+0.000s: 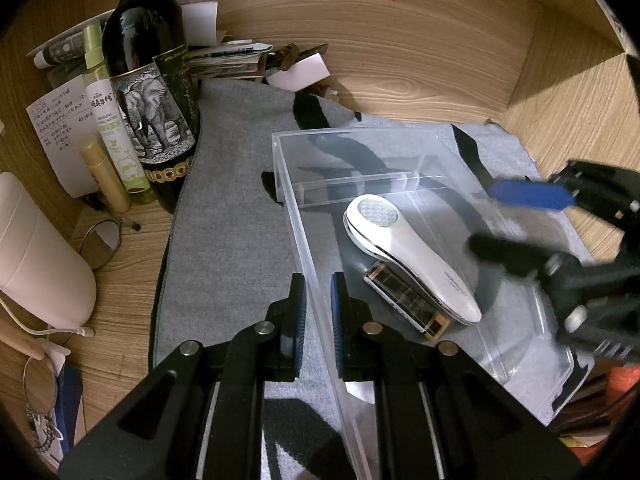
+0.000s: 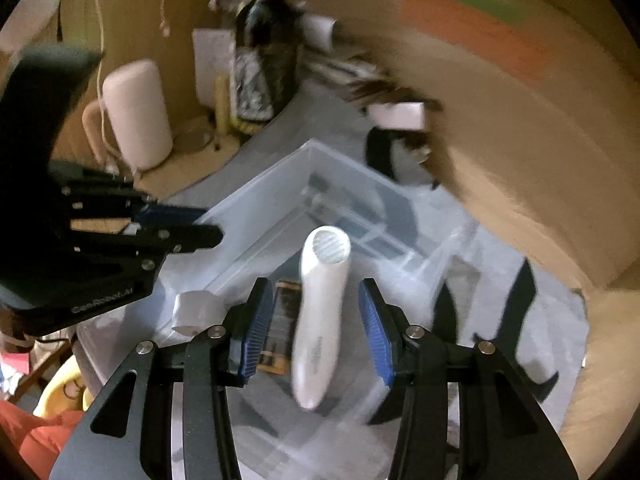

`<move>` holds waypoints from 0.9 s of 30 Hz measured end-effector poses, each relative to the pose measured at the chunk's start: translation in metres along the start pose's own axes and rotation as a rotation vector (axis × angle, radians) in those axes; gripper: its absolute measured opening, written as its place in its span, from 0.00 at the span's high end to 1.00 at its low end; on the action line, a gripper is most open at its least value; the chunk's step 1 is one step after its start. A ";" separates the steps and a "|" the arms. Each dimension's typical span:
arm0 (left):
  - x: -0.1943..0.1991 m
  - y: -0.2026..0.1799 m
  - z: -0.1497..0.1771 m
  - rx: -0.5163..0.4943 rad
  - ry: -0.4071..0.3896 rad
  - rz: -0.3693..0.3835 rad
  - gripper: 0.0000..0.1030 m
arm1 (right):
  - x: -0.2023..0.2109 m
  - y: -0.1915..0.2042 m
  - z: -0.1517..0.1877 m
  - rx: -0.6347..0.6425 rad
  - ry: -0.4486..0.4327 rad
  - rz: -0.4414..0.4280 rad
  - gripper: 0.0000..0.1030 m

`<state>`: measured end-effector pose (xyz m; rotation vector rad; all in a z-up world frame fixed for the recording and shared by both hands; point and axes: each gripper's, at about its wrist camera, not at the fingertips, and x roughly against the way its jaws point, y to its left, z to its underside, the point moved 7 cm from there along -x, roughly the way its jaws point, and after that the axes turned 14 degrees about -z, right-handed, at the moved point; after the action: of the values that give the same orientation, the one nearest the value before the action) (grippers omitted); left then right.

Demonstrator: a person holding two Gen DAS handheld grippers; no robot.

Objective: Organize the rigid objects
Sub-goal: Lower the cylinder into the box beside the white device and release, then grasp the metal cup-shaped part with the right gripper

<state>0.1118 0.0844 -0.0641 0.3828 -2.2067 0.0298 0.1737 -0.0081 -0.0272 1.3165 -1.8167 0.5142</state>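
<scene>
A clear plastic organizer box (image 1: 296, 200) sits on a grey cloth. Inside it lie a white handheld device (image 1: 412, 256) and a black-and-gold flat case (image 1: 408, 300) partly under it. My left gripper (image 1: 318, 320) is shut on the box's left wall. My right gripper (image 2: 314, 328) is open above the box, with the white device (image 2: 320, 320) lying between its blue pads and not touched. The case shows beside it in the right wrist view (image 2: 280, 320). The right gripper also shows blurred in the left wrist view (image 1: 516, 220).
A dark wine bottle (image 1: 152, 92), a spray bottle (image 1: 112, 120), a beige tube (image 1: 104, 172), papers (image 1: 60, 128) and a white rounded appliance (image 1: 36, 260) crowd the left of the wooden shelf. Wooden walls (image 1: 400, 60) close off the back and right. A white roll (image 2: 196, 312) lies left of the box.
</scene>
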 end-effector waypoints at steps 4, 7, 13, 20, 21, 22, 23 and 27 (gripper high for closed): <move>0.000 0.000 0.000 -0.001 -0.001 0.000 0.89 | 0.028 -0.022 -0.002 -0.047 -0.064 0.048 0.58; 0.000 0.000 0.000 -0.001 -0.001 0.001 0.89 | 0.049 -0.039 0.002 -0.090 -0.105 0.098 0.53; 0.000 0.000 0.000 -0.001 -0.001 0.000 0.89 | 0.079 -0.076 0.029 -0.197 -0.141 0.186 0.52; 0.000 0.000 0.000 0.000 -0.001 -0.001 0.89 | 0.090 -0.102 0.081 -0.331 -0.119 0.260 0.52; 0.000 0.000 0.000 -0.001 -0.001 -0.001 0.89 | 0.091 -0.104 0.088 -0.347 -0.115 0.266 0.52; 0.000 0.000 0.000 -0.002 -0.001 -0.001 0.89 | 0.090 -0.104 0.099 -0.368 -0.108 0.274 0.52; 0.000 0.000 0.000 -0.001 -0.001 -0.001 0.89 | 0.089 -0.105 0.105 -0.383 -0.103 0.274 0.52; 0.000 0.000 0.000 -0.002 -0.002 -0.001 0.89 | 0.081 -0.102 0.138 -0.459 -0.068 0.245 0.52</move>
<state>0.1117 0.0848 -0.0640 0.3826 -2.2080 0.0272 0.2056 -0.1928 -0.0563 0.8152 -2.0136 0.1606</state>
